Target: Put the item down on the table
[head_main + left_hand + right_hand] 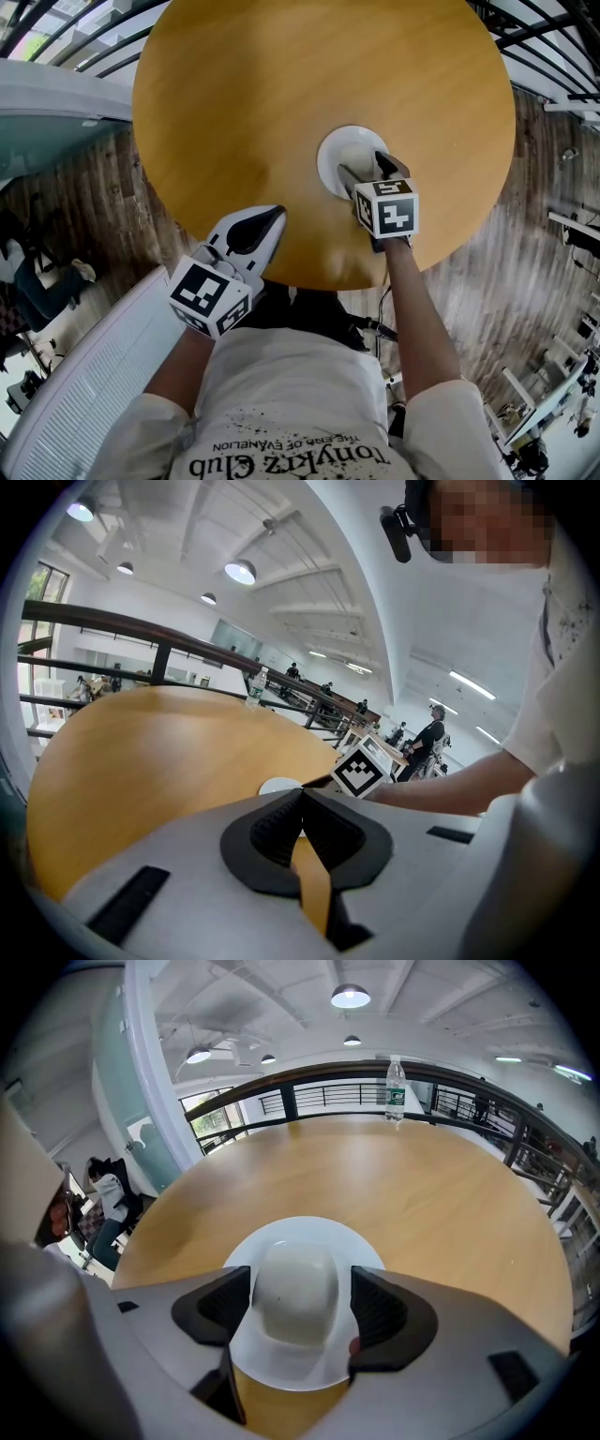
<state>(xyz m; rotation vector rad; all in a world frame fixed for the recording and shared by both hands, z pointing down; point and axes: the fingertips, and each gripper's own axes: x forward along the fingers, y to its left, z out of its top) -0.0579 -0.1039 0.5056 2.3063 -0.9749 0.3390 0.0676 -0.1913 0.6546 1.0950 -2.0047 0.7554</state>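
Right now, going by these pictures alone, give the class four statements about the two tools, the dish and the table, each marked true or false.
1. The left tool has its jaws together with nothing between them. True.
2. The white dish lies on the floor. False: it is on the round wooden table, apparently resting there.
3. The right tool has its jaws apart, one on each side of the dish's raised middle. True.
4. A bottle stands touching the dish. False: it stands at the table's far edge, well apart from the dish.
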